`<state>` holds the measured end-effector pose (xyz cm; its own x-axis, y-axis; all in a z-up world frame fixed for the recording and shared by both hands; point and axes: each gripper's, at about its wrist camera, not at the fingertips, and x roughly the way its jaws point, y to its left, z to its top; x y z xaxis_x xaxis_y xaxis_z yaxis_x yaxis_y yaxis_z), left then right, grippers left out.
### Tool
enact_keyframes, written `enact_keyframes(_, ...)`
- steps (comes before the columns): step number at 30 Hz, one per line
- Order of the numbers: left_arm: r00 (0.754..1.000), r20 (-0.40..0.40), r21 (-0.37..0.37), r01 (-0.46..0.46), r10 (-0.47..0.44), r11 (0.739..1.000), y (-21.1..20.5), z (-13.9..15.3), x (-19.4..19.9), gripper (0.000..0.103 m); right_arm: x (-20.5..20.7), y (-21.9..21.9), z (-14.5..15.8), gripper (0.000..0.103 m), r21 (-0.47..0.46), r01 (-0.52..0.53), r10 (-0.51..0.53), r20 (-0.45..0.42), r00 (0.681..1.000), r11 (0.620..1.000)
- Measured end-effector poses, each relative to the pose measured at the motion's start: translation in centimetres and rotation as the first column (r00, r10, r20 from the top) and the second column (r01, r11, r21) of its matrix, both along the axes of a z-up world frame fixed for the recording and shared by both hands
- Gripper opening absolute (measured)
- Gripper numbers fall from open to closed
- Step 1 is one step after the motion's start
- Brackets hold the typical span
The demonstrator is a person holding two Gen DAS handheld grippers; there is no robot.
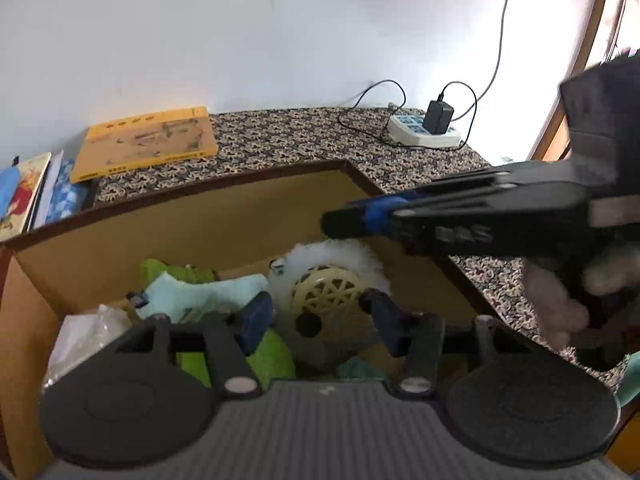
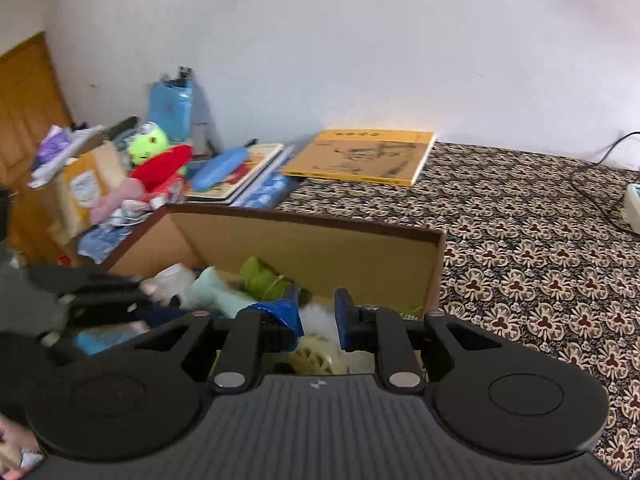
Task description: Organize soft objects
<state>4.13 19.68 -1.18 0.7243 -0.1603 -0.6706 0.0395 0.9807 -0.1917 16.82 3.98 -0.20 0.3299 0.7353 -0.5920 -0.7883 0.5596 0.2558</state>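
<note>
Left gripper (image 1: 318, 316): jaws wide apart, hovering over the open brown cardboard box (image 1: 192, 216), holding nothing.
Right gripper (image 2: 316, 322): jaws parted, empty, above the same box.
White fluffy toy with cream lattice ball (image 1: 332, 292): lying inside the box, between the left fingertips in view; contact unclear.
Pale mint cloth (image 1: 200, 292): in the box, beside the toy.
Green cloth (image 2: 264, 276): against the box's far wall.

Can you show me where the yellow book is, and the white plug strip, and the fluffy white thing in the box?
yellow book (image 1: 146, 142): left wrist view, middle of its cover.
plug strip (image 1: 416, 133): left wrist view, its white top.
fluffy white thing (image 1: 340, 252): left wrist view, its upper fur.
</note>
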Motion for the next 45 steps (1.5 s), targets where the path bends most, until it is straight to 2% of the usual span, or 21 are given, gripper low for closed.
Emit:
enact_keyframes(2, 1.0, 0.004, -0.008, -0.003, 0.004, 1.0, 0.2, 0.4, -0.5, 0.056, 0.1, 1.4, -0.1, 0.0, -0.038, 0.017, -0.017, 0.012, 1.0, 0.999)
enact_keyframes(5, 1.0, 0.007, 0.02, -0.006, 0.006, 1.0, 0.2, 0.8, -1.3, 0.058, 0.2, 4.0, -0.8, 0.0, -0.138, 0.03, -0.025, 0.038, 0.999, 0.99)
enact_keyframes(9, 1.0, 0.014, 0.049, -0.024, 0.024, 0.998, 0.6, 1.2, -2.8, 0.059, 0.5, 5.7, -2.0, 0.0, -0.271, 0.023, -0.022, 0.006, 1.0, 0.962)
enact_keyframes(10, 0.999, 0.014, 0.05, -0.031, 0.03, 0.998, 0.9, 1.3, -3.2, 0.059, 0.5, 5.7, -2.2, 0.0, -0.288, 0.009, -0.017, -0.027, 0.999, 0.957)
enact_keyframes(16, 0.998, 0.012, 0.042, -0.056, 0.056, 0.998, 2.2, 1.3, -4.9, 0.059, -1.0, 3.1, -1.5, 0.0, -0.231, -0.059, 0.024, -0.153, 0.988, 0.971)
enact_keyframes(21, 0.999, 0.012, 0.029, -0.045, 0.045, 0.999, 2.4, 1.3, -5.6, 0.06, -3.7, 1.3, -2.0, 0.0, -0.214, -0.092, 0.046, -0.209, 0.977, 0.972)
enact_keyframes(25, 1.0, 0.011, 0.036, -0.026, 0.026, 0.999, 1.9, 1.3, -5.5, 0.06, -5.3, 2.5, -2.8, 0.0, -0.251, -0.101, 0.05, -0.204, 0.978, 0.963)
enact_keyframes(28, 1.0, 0.019, 0.041, -0.017, 0.016, 0.999, 1.5, 1.7, -5.3, 0.06, -5.1, 2.5, -2.6, 0.0, -0.196, -0.091, 0.043, -0.239, 0.97, 0.976)
enact_keyframes(31, 0.999, 0.02, 0.043, -0.027, 0.026, 0.999, 1.1, 2.0, -5.2, 0.063, -5.0, 1.1, -1.4, 0.002, -0.146, -0.009, -0.02, -0.194, 0.981, 0.989)
enact_keyframes(34, 0.998, -0.014, 0.059, -0.053, 0.054, 0.997, 0.9, 2.0, -4.4, 0.063, -5.1, -0.3, 0.1, 0.006, -0.116, 0.097, -0.113, -0.137, 0.984, 0.989)
enact_keyframes(40, 0.986, -0.091, 0.161, -0.121, 0.137, 0.979, -0.3, 2.6, -2.7, 0.065, -6.5, -2.1, 1.9, 0.006, -0.1, 0.255, -0.261, -0.064, 0.963, 0.962)
enact_keyframes(45, 0.973, -0.117, 0.21, -0.172, 0.199, 0.962, -1.1, 3.5, -2.2, 0.065, -7.6, -2.8, 2.4, 0.008, -0.151, 0.339, -0.346, -0.02, 0.938, 0.929)
